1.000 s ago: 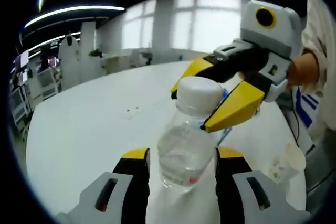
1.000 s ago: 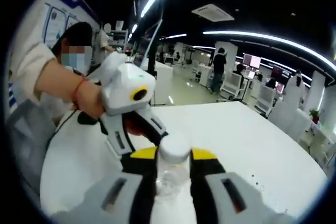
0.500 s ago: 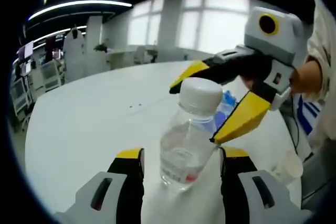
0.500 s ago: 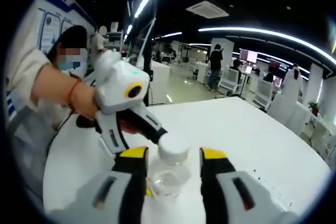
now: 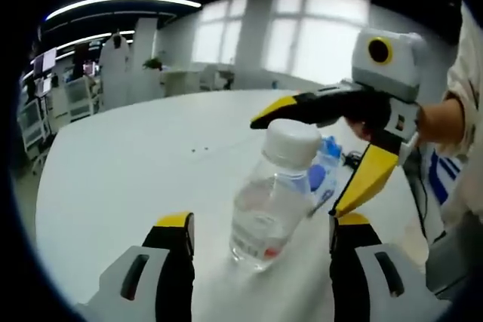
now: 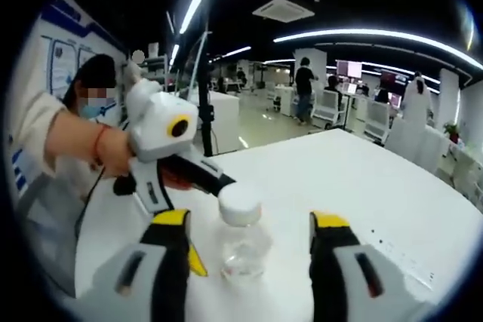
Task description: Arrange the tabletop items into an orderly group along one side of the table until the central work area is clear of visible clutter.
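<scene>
on the white table (image 5: 113, 179), seen through the left gripper view, a clear plastic bottle (image 5: 273, 197) with a white cap (image 5: 290, 141) stands between the two yellow-tipped jaws of the left gripper (image 5: 260, 235). those jaws are spread wide and touch neither side of the bottle; the bottle leans a little in this view, though the camera's own tilt makes it hard to say whether it is truly upright. from the right comes the right gripper (image 5: 332, 156), held in a person's hand (image 5: 438, 118); its jaws are parted too, one reaching past the cap on the far side, the other angling down beside the bottle's right flank, neither clearly pressing on it. just behind the bottle lies something blue and clear (image 5: 324, 171), too blurred to name. windows and office furniture sit far back.

in the right gripper view, the same bottle (image 6: 241, 239) stands on the table (image 6: 377, 186) between this gripper's own jaws (image 6: 249, 239), which are released and well apart from the bottle on both sides. the cap (image 6: 240, 203) shows white at the top. the left gripper (image 6: 192, 186) enters from the left, gripped by a hand (image 6: 113, 160), its dark jaws open near the cap. behind, people stand among desks and screens.
</scene>
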